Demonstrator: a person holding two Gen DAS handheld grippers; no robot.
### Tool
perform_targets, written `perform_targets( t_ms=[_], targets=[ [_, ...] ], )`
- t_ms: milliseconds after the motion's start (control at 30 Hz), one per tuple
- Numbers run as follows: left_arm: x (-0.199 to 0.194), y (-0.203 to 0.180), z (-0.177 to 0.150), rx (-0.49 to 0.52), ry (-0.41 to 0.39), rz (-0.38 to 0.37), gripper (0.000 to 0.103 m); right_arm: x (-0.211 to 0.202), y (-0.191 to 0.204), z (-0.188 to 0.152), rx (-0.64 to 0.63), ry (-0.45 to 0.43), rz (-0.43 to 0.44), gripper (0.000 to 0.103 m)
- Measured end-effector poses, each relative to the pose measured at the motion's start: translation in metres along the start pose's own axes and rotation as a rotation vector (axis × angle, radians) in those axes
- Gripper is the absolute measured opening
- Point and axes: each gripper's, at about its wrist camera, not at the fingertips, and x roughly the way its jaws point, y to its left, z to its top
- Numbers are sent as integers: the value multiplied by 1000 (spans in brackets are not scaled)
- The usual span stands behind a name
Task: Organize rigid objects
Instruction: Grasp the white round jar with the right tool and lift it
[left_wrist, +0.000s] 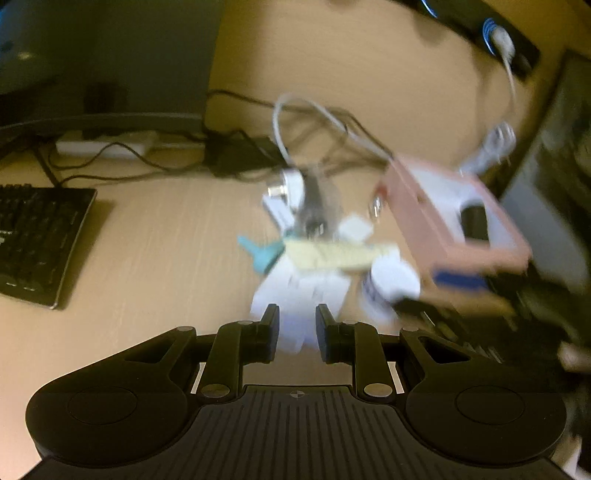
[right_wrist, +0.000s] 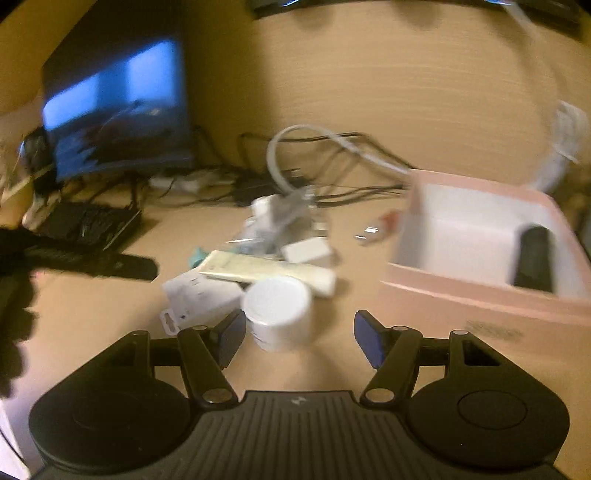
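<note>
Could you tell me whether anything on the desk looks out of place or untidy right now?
Yes. A loose heap sits on the desk beside the pink box: a white jar, a cream flat pack lying askew across white packets, and tangled cables. The box holds only one dark cylinder.

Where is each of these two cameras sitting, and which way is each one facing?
Left wrist: rides the left gripper, looking forward and down over a desk at a blurred clutter pile; its open black fingers show, and a keyboard lies left.
Right wrist: rides the right gripper, looking toward a white jar; its open blue-padded fingers show.
Shared: the pink box holding a black cylinder, the yellowish flat box, and looped cables.
</note>
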Motion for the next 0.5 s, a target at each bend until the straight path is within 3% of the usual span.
perform_targets(
  t_ms=[100,133,233,333,500],
  targets=[
    [2,1,-3,55,25,40,24,21,14,5,-60,20,-18,64],
    [2,3,-4,53,23,44,24,22,16,5,-75,28,-29,53],
    [9,5,1,32,9,28,24,19,16,2,-78,40,-47,53],
    [18,-3,9,82,8,-6,24,-3,6,-11,-50,47,-79,53],
    [40,-36,34,362,3,-42,24,-47,-24,-32,29,69,-164,53]
  ],
)
